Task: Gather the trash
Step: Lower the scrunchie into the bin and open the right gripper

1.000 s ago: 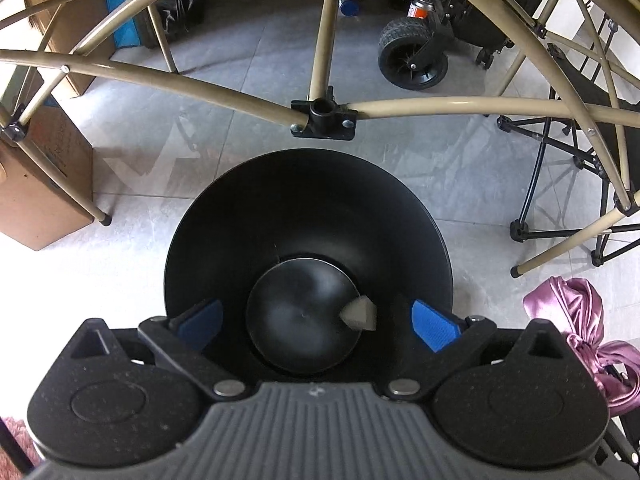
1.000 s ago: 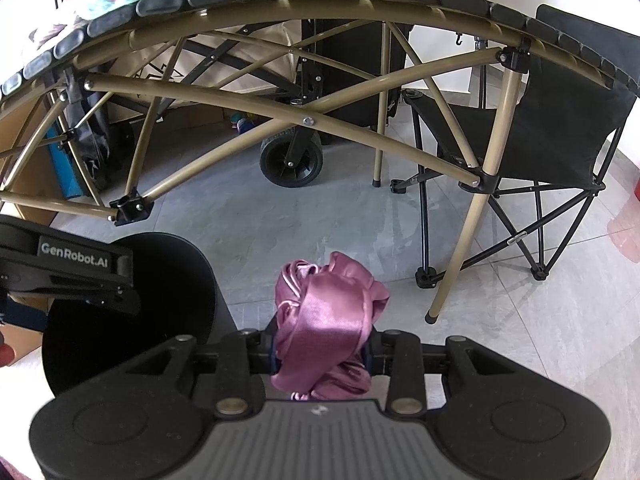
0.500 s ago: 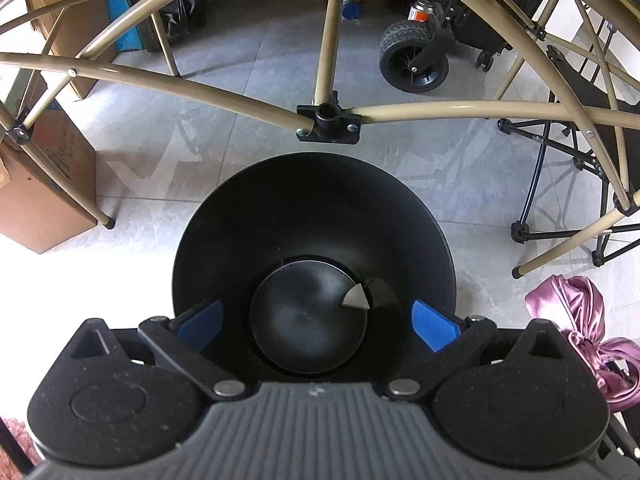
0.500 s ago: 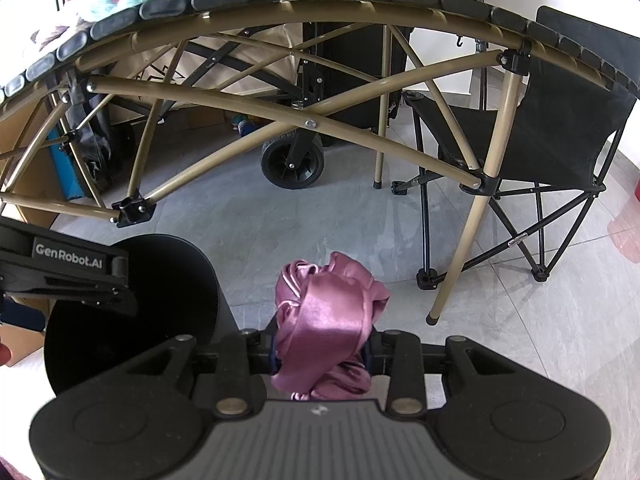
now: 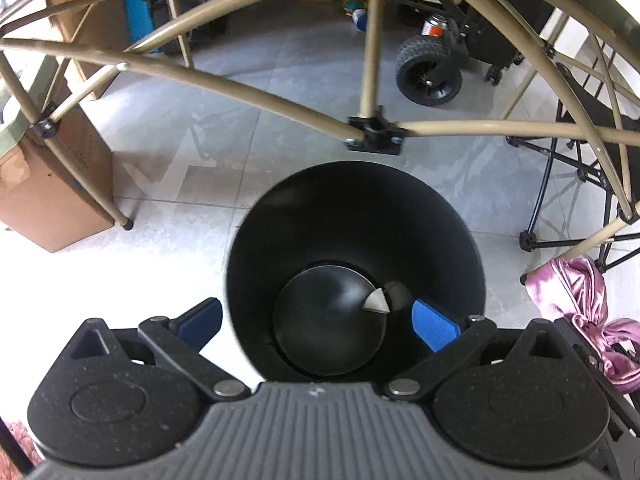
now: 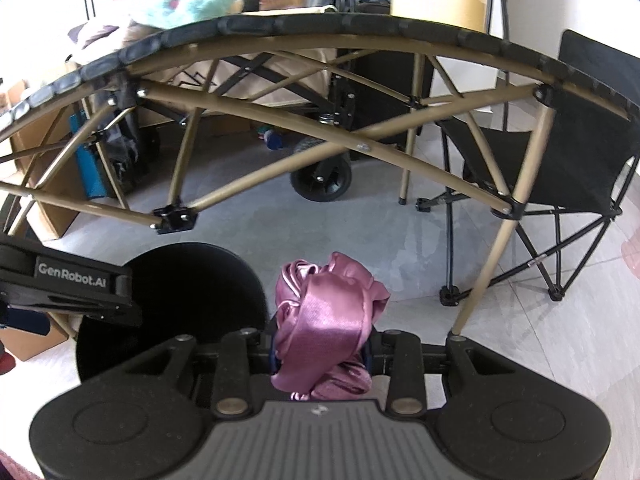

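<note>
L gripper (image 5: 316,320): fingers spread astride black bin (image 5: 356,208) near wall | R gripper (image 6: 320,354): clenched on pink satin cloth (image 6: 324,320), just R of bin

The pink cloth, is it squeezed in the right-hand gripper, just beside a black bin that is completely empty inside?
Not quite. The bin is not empty: the left wrist view looks down into it and shows a small grey wedge-shaped scrap on its bottom. The rest holds: the right gripper is shut on the pink cloth, beside the bin.
</note>
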